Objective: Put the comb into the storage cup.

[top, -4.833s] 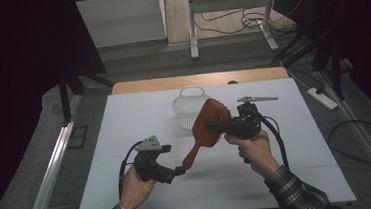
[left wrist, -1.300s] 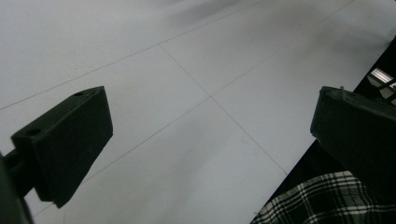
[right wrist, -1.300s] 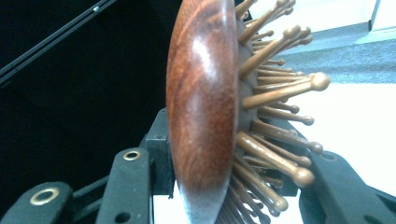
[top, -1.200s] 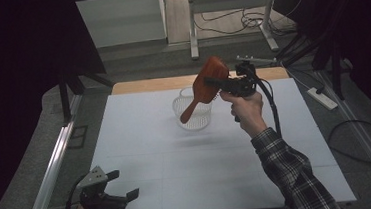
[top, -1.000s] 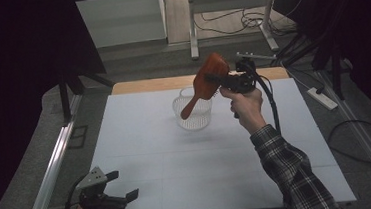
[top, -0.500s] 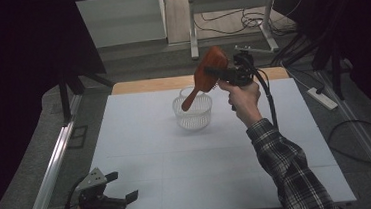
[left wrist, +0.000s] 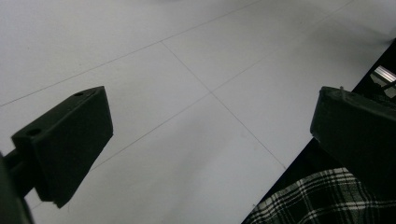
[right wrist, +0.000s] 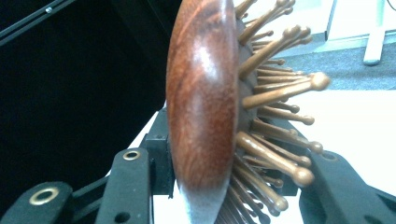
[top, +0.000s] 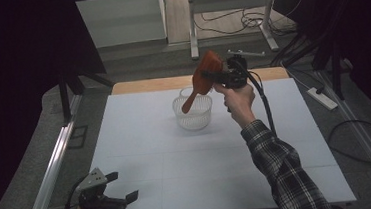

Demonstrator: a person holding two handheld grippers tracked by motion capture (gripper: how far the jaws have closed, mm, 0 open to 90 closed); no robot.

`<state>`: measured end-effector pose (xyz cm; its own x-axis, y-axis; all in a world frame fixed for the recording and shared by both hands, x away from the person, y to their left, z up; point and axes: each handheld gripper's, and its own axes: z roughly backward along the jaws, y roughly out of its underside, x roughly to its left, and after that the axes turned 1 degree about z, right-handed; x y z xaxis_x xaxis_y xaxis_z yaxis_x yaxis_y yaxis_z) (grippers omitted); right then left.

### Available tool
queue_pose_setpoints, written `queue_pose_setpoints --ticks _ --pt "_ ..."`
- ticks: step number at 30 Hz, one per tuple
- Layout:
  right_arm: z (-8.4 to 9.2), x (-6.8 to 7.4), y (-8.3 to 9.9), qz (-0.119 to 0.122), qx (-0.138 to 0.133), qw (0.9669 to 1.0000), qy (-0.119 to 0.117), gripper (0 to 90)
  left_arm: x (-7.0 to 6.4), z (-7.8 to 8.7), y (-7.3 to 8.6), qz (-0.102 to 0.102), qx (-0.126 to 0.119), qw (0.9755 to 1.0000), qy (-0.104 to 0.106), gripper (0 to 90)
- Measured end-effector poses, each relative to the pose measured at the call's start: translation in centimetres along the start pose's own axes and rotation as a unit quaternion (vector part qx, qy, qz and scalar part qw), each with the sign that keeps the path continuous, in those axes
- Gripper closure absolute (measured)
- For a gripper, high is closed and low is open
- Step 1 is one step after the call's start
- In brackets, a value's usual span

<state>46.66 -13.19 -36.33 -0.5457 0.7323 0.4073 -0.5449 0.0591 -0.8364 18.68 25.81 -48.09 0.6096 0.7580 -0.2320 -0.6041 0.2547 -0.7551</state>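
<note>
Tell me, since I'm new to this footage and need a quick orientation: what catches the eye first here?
The reddish wooden hairbrush stands out, clamped by its head in the right gripper and held above the white mesh basket at the far side of the white table, handle slanting down toward the basket. In the right gripper view its knob-tipped wooden bristles fan out. The left gripper waits open at the near left corner.

High view looks down and forward over the whole table from the person's side. Left gripper view skims low and close over that same white table. Right gripper view sits tight against the hairbrush, facing the room beyond.
</note>
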Motion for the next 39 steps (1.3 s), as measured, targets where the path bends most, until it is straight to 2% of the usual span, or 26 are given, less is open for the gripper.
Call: queue_pose_setpoints --ticks 14,24,39 --pt "-1.6 -0.4 1.9 -0.003 0.017 0.9998 0.007 52.8 0.0 0.2 0.1 -0.002 -0.008 1.0000 -0.004 0.0" --pt "-2.5 -0.7 3.2 -0.010 0.026 0.9995 0.013 52.7 0.1 0.1 0.0 -0.004 -0.004 1.0000 -0.001 0.0" --pt "-2.5 -0.9 4.2 -0.010 0.026 0.9995 0.014 52.4 0.1 0.0 0.0 -0.004 0.001 1.0000 0.000 0.2"
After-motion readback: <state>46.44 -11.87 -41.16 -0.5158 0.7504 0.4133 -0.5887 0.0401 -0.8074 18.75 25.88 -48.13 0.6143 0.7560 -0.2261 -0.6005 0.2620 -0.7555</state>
